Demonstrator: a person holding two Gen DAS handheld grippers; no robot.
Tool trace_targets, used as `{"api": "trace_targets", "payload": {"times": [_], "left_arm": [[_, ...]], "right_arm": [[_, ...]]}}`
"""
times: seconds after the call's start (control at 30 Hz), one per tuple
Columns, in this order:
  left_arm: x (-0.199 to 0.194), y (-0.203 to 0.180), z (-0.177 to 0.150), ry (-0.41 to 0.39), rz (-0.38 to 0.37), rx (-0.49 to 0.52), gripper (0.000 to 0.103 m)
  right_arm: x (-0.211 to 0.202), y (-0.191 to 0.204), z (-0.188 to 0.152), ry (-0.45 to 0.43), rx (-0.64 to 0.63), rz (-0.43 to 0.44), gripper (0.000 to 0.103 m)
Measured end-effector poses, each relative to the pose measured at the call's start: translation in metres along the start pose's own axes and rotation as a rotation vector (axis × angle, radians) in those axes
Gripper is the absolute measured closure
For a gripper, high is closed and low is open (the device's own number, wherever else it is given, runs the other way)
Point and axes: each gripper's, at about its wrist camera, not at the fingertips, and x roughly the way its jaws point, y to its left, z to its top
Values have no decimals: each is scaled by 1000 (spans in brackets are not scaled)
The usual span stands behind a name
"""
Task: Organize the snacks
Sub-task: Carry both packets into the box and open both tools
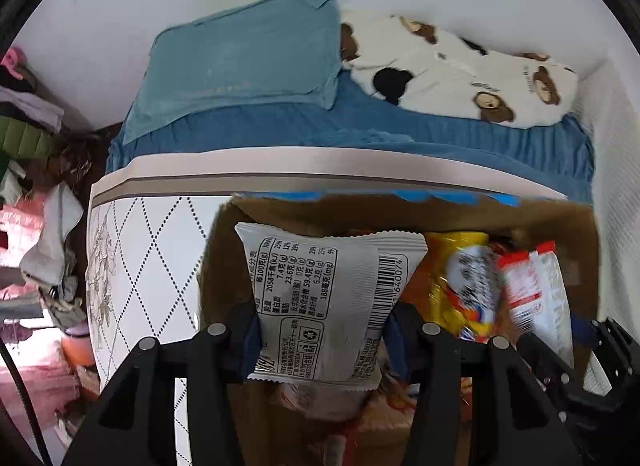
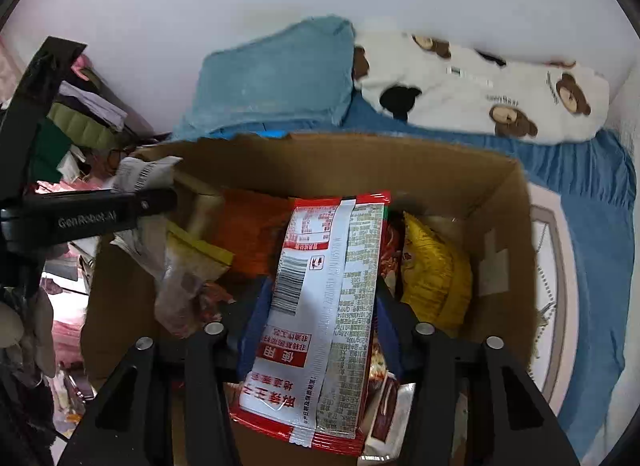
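My left gripper [image 1: 320, 330] is shut on a grey snack packet [image 1: 320, 298] with a barcode, held upright over the left part of an open cardboard box [image 1: 360, 213]. My right gripper [image 2: 320, 330] is shut on a red-and-white noodle packet [image 2: 324, 306], held over the middle of the same box [image 2: 360, 161]. Inside the box lie a yellow packet [image 2: 434, 278], an orange packet [image 2: 252, 234] and several other wrappers. The left gripper with its grey packet [image 2: 140, 173] shows at the left of the right wrist view. The red-and-white packet [image 1: 532, 290] shows blurred in the left wrist view.
The box stands against a bed with a blue sheet [image 1: 360, 129], a teal pillow [image 1: 248, 61] and a bear-print blanket [image 1: 472, 73]. A white patterned mattress side [image 1: 140, 266] is left of the box. Piled clothes [image 1: 28, 121] are at far left.
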Motion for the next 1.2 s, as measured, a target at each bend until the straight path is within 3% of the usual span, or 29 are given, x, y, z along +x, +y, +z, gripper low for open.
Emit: {"api": "trace_targets", "payload": {"times": [0.03,0.07,0.1,0.4,0.77,1.2], "left_arm": [[4,2,2,2,-4,-7,40],[4,2,3,0,-3,-14,24],[4,3,2,-14,-16,-20,19],[6,-7,-4,-28,-3,-6,2],[-15,-18,-38,-88,-21,3,1],[-64,-25,-97,-215,-25,-2,1]], "right_arm": [[8,-2,3,11,6,-14,17],[11,-2,1,21,8,-25,9],[15,-3,2,28,12,-34,3],[29,-13,-2,43,21,-114,3],[6,-17,-19,11,55,-155,3],[-63,0,-67,-143,25,-189,3]]}}
